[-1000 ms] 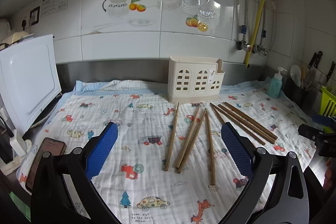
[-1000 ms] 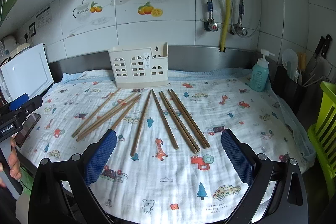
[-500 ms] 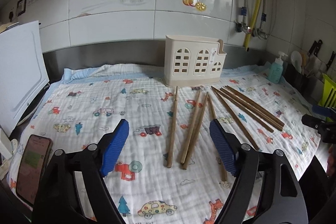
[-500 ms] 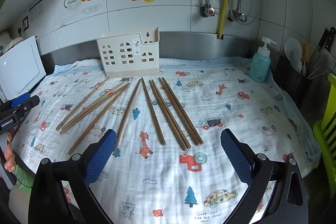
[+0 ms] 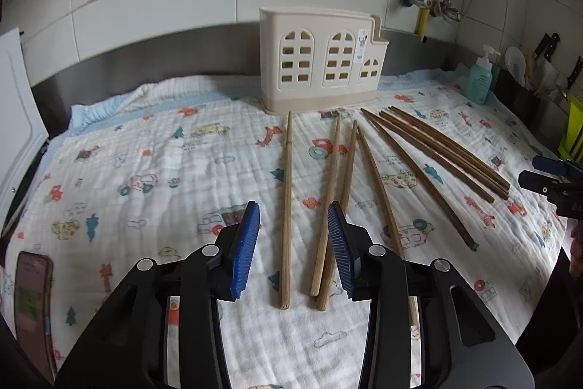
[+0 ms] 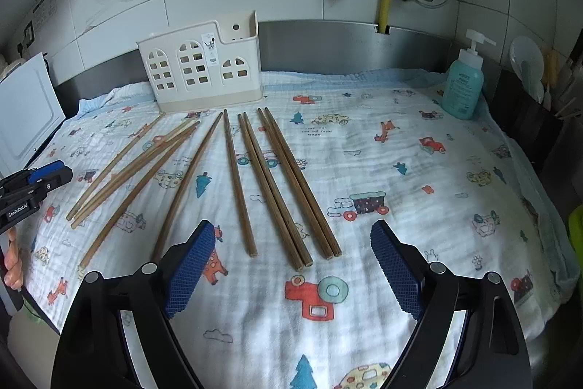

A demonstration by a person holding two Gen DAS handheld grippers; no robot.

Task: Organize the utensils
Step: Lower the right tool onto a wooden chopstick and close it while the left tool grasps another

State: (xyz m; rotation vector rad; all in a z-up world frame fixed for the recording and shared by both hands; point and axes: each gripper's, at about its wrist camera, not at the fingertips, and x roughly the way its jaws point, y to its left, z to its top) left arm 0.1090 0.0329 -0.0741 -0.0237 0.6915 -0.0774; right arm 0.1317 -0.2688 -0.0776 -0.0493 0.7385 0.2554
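Several long wooden chopsticks point(image 5: 287, 206) point(image 6: 237, 181) lie loose on a printed cloth, fanned out in front of a cream plastic utensil holder point(image 5: 320, 61) point(image 6: 202, 64) that stands upright by the back wall. My left gripper point(image 5: 293, 243) is open, partly narrowed, low over the near ends of the leftmost chopsticks, which lie between its blue pads. My right gripper point(image 6: 291, 265) is wide open and empty, just short of the near ends of the darker chopsticks point(image 6: 291, 185). Each gripper shows at the edge of the other's view.
A phone point(image 5: 32, 308) lies at the cloth's left front corner. A white board point(image 6: 22, 119) leans at the left. A teal soap bottle point(image 6: 462, 86) and a dark rack of kitchen tools point(image 5: 524, 90) stand at the right. A green object point(image 5: 574, 130) is at the far right.
My left gripper has moved forward and down to the leftmost chopsticks and its jaws have narrowed around them. My right gripper has moved closer to the darker chopsticks, still wide open.
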